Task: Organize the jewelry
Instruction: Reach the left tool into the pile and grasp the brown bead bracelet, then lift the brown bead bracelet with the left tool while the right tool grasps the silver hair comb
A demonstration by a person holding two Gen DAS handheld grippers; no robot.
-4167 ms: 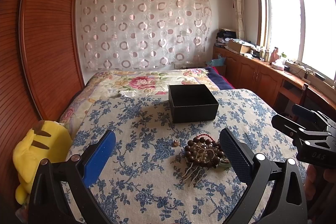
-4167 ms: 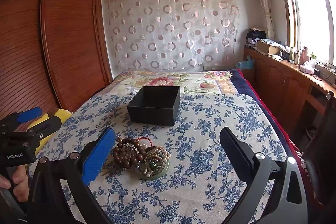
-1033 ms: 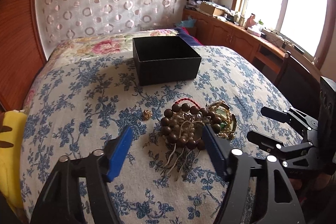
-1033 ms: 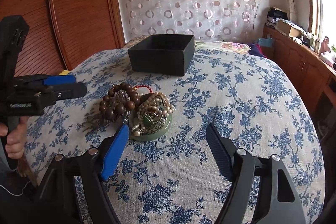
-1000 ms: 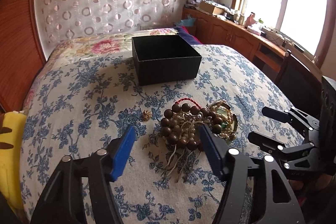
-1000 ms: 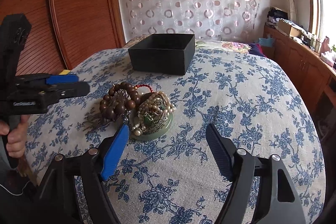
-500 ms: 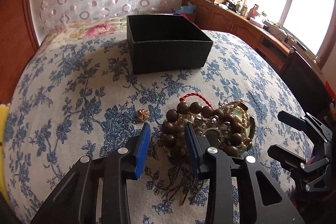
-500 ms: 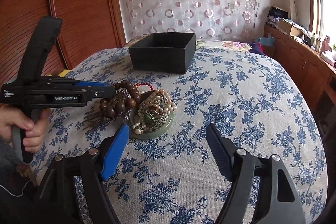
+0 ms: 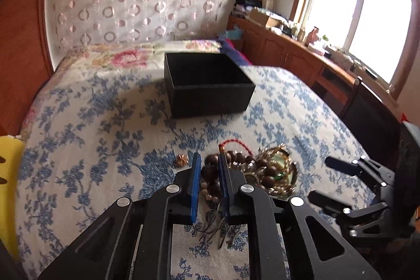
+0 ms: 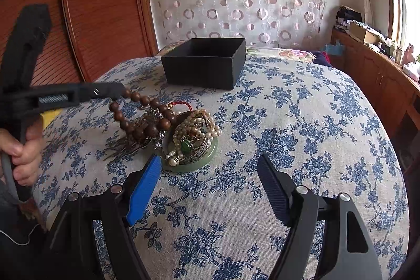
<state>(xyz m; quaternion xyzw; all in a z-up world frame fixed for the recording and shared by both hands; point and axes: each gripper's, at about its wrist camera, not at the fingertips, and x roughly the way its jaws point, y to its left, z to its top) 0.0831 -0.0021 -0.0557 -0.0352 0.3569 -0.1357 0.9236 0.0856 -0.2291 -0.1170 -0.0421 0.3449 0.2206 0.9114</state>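
My left gripper (image 9: pixel 209 160) is shut on a brown wooden bead bracelet (image 9: pixel 210 171) and lifts one end of it off the pile; in the right wrist view the bracelet (image 10: pixel 143 110) hangs from that gripper (image 10: pixel 119 92). A green jade dish (image 10: pixel 207 152) beside it holds a tangle of pearl and gold jewelry (image 10: pixel 195 134). An open black box (image 10: pixel 206 64) stands behind the pile and also shows in the left wrist view (image 9: pixel 207 84). A small gold piece (image 9: pixel 182 160) lies left of the pile. My right gripper (image 10: pixel 210 176) is open and empty, just in front of the dish.
The work surface is a table under a blue floral cloth (image 10: pixel 302 122). A wooden wardrobe (image 10: pixel 99 12) stands at the left, a bed (image 9: pixel 126 54) behind, and a wooden cabinet (image 9: pixel 288 54) under the window at the right. A yellow plush toy (image 9: pixel 8 167) sits at the left edge.
My left gripper has moved in on the pile, closed on the wooden bead bracelet and started to lift it. The right gripper has stayed open and nearly still.
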